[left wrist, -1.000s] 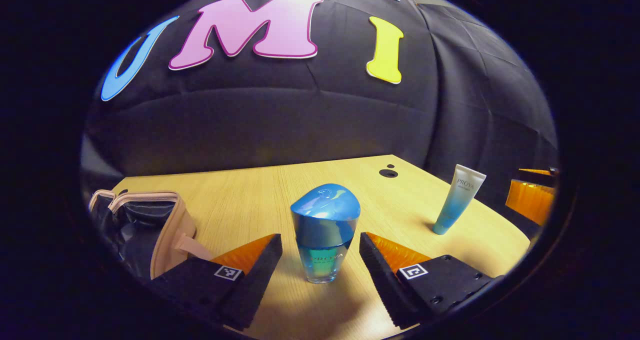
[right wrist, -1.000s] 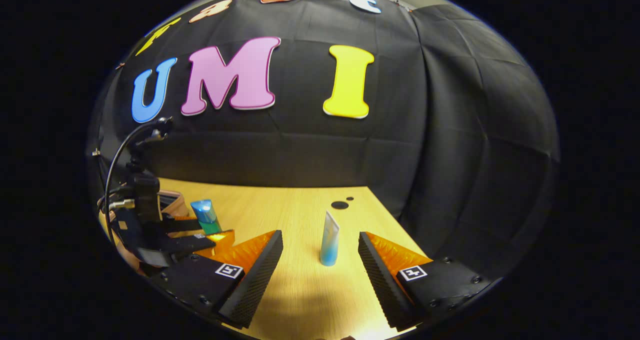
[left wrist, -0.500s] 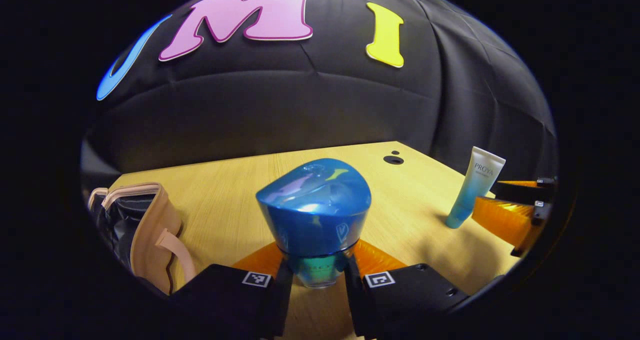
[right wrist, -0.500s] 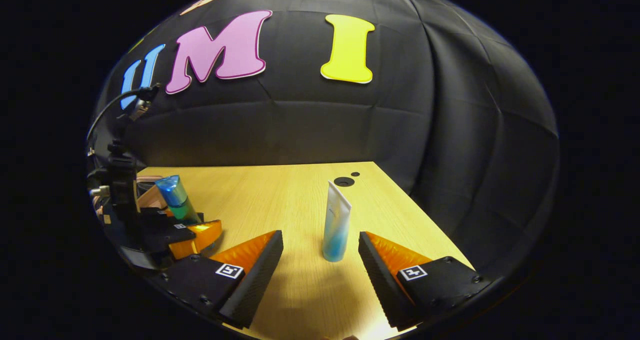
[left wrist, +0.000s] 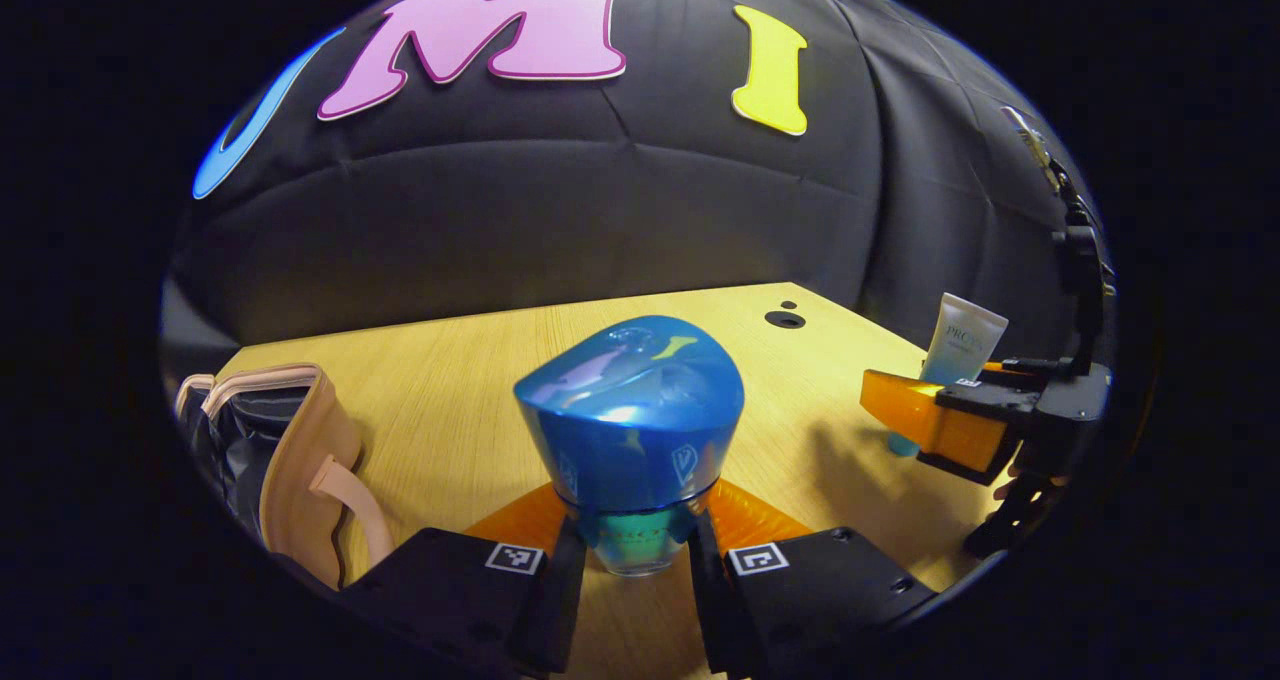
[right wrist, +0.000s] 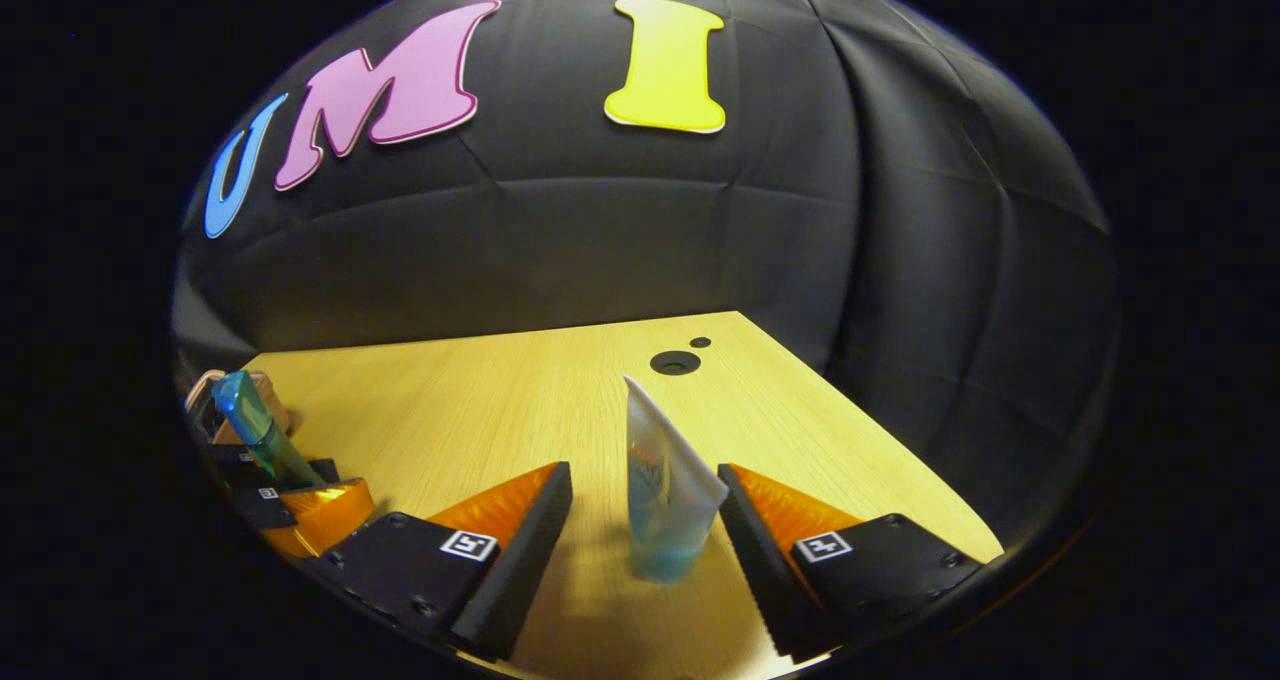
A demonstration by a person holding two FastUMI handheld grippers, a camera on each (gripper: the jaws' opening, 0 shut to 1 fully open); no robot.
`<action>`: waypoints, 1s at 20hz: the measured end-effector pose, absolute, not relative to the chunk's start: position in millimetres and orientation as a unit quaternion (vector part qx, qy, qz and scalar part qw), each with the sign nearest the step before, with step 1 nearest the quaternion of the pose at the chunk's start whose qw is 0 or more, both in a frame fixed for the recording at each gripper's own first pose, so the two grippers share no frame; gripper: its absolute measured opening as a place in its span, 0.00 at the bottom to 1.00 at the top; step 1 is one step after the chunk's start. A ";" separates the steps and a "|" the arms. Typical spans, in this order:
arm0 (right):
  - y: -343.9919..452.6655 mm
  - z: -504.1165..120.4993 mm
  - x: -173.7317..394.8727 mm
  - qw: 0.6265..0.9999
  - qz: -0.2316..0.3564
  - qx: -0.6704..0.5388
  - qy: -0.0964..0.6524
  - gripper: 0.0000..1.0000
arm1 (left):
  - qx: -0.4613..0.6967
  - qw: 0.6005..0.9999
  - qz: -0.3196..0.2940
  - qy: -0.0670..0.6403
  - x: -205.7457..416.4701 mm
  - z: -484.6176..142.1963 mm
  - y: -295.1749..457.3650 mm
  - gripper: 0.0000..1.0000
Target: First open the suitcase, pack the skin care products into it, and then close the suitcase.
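Note:
A bottle with a glossy blue cap (left wrist: 630,430) stands at the bottom middle of the left gripper view, and my left gripper (left wrist: 635,570) is shut on its teal glass body. The suitcase (left wrist: 295,460), a small beige-trimmed case with dark lining, lies open at the left on the table. In the right gripper view a white-to-blue tube (right wrist: 665,490) stands upright between the fingers of my right gripper (right wrist: 645,530), which is open; the tube leans close to the right finger. The left gripper view shows the right gripper (left wrist: 950,425) around the tube (left wrist: 965,338).
The wooden table (right wrist: 480,410) has two round holes (right wrist: 675,362) near its far right corner. Its right edge runs close beside the tube. My left gripper with the bottle (right wrist: 255,435) sits at the far left of the right gripper view.
My left gripper closed on the blue-capped bottle and has held it since. My right gripper moved forward until the tube stood between its open fingers.

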State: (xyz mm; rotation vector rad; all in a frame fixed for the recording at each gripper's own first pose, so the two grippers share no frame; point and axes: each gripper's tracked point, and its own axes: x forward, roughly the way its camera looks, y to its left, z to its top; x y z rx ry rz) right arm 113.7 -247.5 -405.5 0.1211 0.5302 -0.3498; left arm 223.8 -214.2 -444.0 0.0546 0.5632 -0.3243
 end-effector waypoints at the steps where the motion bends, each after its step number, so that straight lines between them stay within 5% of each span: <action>1: -245.6 -411.8 116.5 0.945 -0.171 0.068 0.270 0.86 | 0.027 0.947 -0.160 0.277 223.9 -444.8 -214.4 0.53; 2: -244.0 -419.5 117.7 0.940 -0.171 0.077 0.286 0.72 | 0.028 0.947 -0.160 0.277 223.8 -445.0 -214.5 0.53; 5: -243.3 -425.6 118.2 0.933 -0.168 0.092 0.305 0.64 | 0.027 0.947 -0.161 0.277 222.9 -444.5 -214.7 0.53; 8: -239.0 -426.2 117.0 0.936 -0.155 0.069 0.308 0.34 | 0.026 0.947 -0.161 0.277 223.9 -444.3 -213.8 0.53; 10: -232.2 -423.8 114.4 0.940 -0.140 0.038 0.309 0.39 | 0.023 0.947 -0.161 0.277 223.6 -444.5 -212.6 0.52; 13: -220.3 -415.4 111.3 0.943 -0.125 0.028 0.307 0.25 | 0.020 0.949 -0.157 0.273 221.5 -442.9 -207.3 0.51; 20: -191.3 -363.7 112.4 0.960 -0.096 0.007 0.264 0.30 | -0.018 0.958 -0.148 0.246 215.7 -426.9 -192.2 0.50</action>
